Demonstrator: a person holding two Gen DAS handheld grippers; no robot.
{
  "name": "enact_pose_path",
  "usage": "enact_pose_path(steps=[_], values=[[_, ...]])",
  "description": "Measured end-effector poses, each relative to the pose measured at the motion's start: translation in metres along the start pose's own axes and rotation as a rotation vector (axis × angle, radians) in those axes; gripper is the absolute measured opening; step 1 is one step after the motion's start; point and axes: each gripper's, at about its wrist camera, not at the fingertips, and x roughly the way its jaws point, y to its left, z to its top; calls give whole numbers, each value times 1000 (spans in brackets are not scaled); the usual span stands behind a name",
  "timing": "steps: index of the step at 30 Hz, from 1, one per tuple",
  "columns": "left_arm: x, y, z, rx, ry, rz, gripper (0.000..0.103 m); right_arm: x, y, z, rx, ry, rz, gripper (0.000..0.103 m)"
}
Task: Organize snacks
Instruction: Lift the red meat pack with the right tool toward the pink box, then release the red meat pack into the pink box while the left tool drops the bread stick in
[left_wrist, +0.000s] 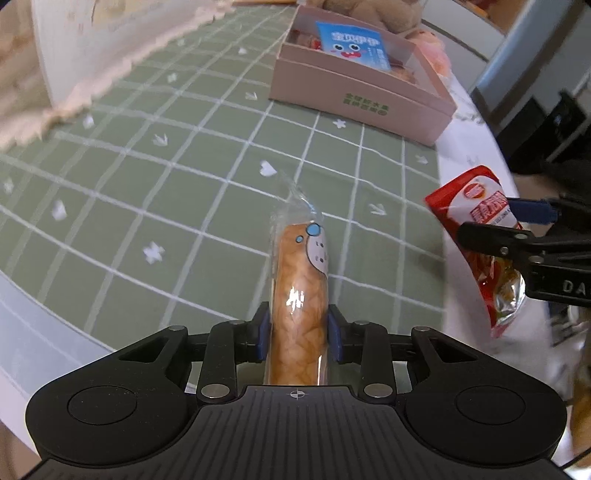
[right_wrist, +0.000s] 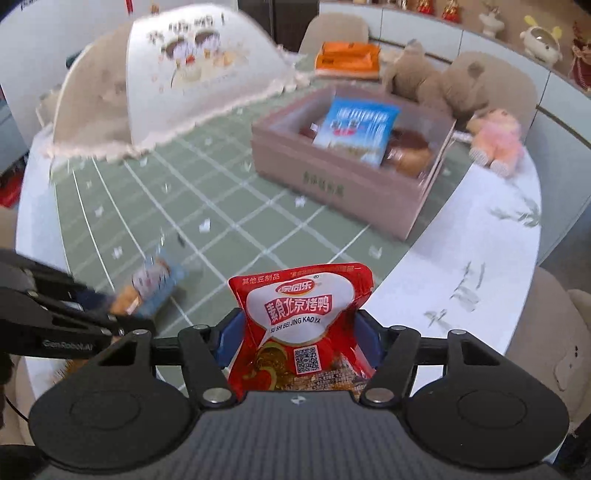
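Green checked tablecloth (left_wrist: 155, 173) on a white round table (right_wrist: 461, 258): both tongs loaded, box ahead.
Left gripper (left_wrist: 297, 332) clamps a clear-wrapped brown bread roll (left_wrist: 299, 295) over the cloth; right gripper (right_wrist: 299, 339) pinches a red foil snack pouch (right_wrist: 301, 317) by its sides. Advised: carry both high enough to clear the wall of the pink cardboard box (right_wrist: 332, 184), already partly filled, before releasing. Plush toys (right_wrist: 443, 81) sit behind it.

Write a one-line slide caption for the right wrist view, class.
Right tool grips a red snack pouch above the table, facing the pink box of snacks.
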Motion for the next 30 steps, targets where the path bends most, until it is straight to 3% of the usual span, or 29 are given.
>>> enact_pose_path(steps=[2, 6, 12, 15, 17, 19, 22, 25, 30], values=[[-6, -1, 14, -24, -17, -62, 34, -10, -6, 2, 4, -24, -5, 64], [-29, -23, 67, 24, -132, -90, 34, -25, -22, 8, 6, -56, -51, 65], [-36, -43, 183, -54, -322, -242, 35, -37, -47, 17, 69, -88, -97, 65], [-4, -30, 229, -195, -297, -343, 36, -43, -53, 22, 97, -101, -124, 65], [31, -24, 249, -206, -219, -315, 36, -43, -57, 25, 108, -97, -138, 65], [57, -24, 252, -157, -195, -249, 37, -37, -60, 28, 114, -78, -150, 65], [70, -14, 239, -153, -203, -254, 37, -26, -63, 33, 111, -60, -180, 65], [57, 4, 219, -185, -244, -273, 37, -20, -63, 45, 109, -88, -196, 65], [15, 30, 183, -160, -306, -217, 37, 0, -57, 90, 81, -192, -198, 65]])
